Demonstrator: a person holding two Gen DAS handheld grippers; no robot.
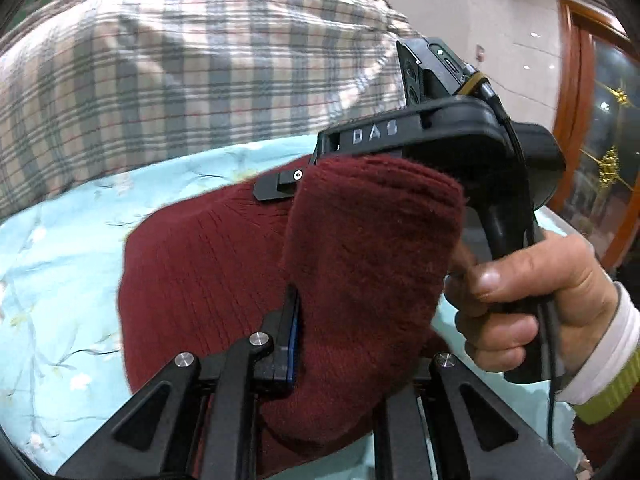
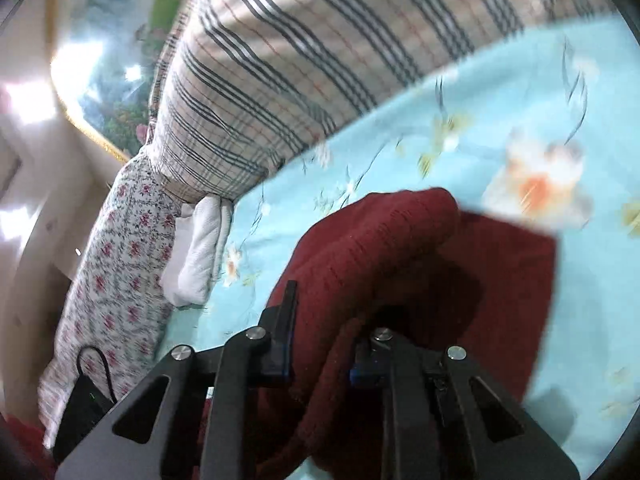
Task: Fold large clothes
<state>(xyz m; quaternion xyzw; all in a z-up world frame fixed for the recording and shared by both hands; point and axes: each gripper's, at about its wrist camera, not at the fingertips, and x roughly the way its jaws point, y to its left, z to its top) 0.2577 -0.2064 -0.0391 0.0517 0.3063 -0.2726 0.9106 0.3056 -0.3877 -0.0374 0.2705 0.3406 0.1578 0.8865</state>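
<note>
Both hand-held grippers clamped on dark red knit sweater, mid-fold over the bed.

Left hand-held gripper [image 1: 340, 344] pinches a thick fold of the sweater [image 1: 208, 280]; right hand-held gripper [image 2: 324, 352] bites a bunched edge, garment lifted off the pale blue floral sheet [image 2: 500, 128]. Judgement: keep both edges level and taut, lay down flat. No containers seen; plaid pillow [image 1: 180, 80] lies at far side.

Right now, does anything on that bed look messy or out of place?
Only the dark red sweater: it's bunched up between both tongs, left and right, not yet flat on the blue sheet. Nothing looks spilled or torn.
</note>
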